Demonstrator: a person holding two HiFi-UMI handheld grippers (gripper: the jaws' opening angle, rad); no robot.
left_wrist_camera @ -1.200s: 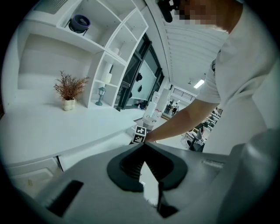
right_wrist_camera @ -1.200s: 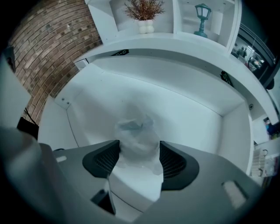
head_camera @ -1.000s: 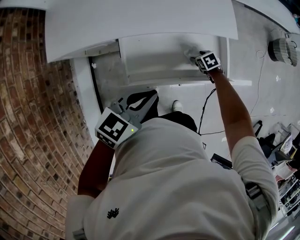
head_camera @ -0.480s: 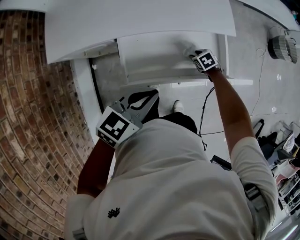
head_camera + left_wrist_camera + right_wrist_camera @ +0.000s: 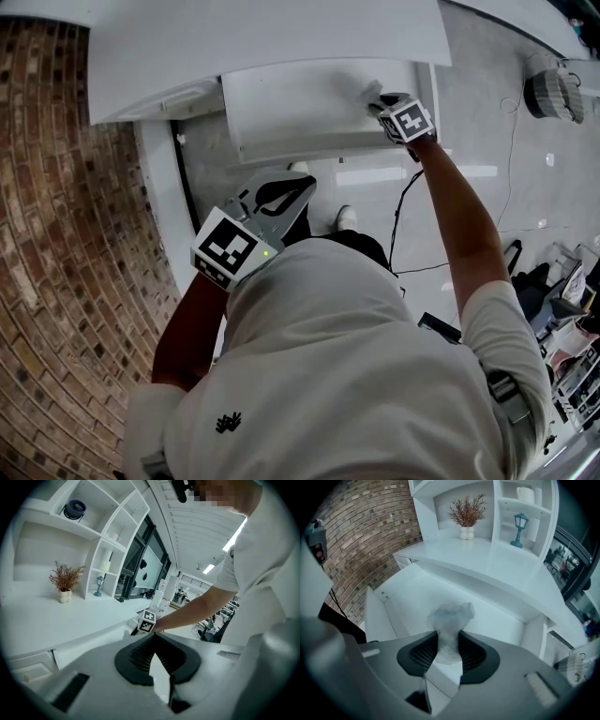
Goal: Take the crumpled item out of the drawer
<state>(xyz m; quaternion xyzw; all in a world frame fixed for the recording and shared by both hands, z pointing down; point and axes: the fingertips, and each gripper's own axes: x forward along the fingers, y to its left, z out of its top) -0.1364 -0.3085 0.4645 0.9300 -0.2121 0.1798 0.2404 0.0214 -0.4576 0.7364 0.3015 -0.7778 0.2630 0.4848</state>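
Found the crumpled wad [image 5: 451, 616] pinched in the right gripper [image 5: 449, 639], jaws just closed further and now standing narrow on it, with its pale top bulging out beyond the jaw tips. Noted the wad held over the white floor of the open drawer [image 5: 408, 597], at the front right corner in the head view, just below the desk top [image 5: 281, 37]. Logged the left gripper [image 5: 281, 195] low by the person's chest, well apart from the drawer, jaw tips together with nothing between.
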